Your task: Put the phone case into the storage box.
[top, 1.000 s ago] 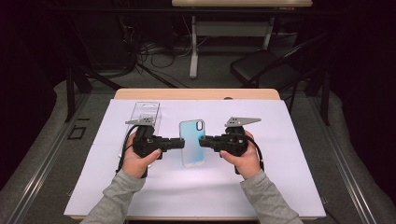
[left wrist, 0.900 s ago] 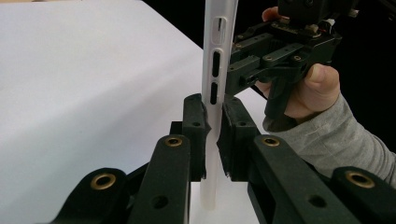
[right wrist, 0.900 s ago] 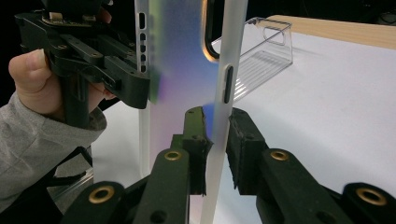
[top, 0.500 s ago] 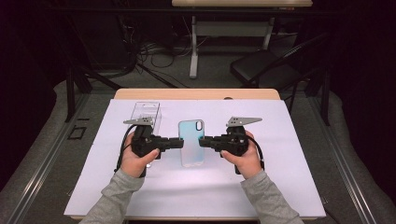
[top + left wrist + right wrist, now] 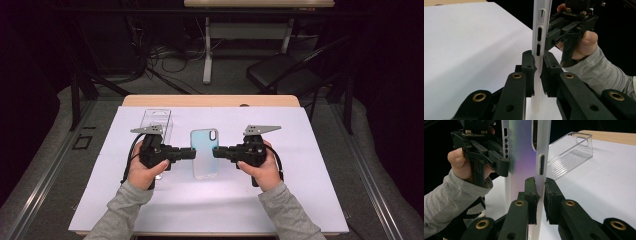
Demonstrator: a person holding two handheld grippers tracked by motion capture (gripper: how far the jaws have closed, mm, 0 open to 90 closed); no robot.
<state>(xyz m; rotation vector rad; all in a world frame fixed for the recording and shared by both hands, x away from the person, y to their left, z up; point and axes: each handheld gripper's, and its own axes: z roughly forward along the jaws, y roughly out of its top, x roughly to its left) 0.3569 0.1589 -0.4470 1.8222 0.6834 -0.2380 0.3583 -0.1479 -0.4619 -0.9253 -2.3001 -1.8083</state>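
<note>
High view, left tool (image 5: 193, 153) and right tool (image 5: 216, 152) level, clamping phone case (image 5: 205, 150)

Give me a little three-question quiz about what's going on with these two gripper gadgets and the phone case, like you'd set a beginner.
1. True or false: the phone case is gripped on both of its long edges at once.
2. What lies behind the left gripper? A) a clear plastic box B) a mug C) a book
3. Fill in: the table is covered by a ___ sheet.

Key: 1. True; the left gripper and the right gripper each pinch an edge. 2. A, the clear plastic box. 3. White.
</note>
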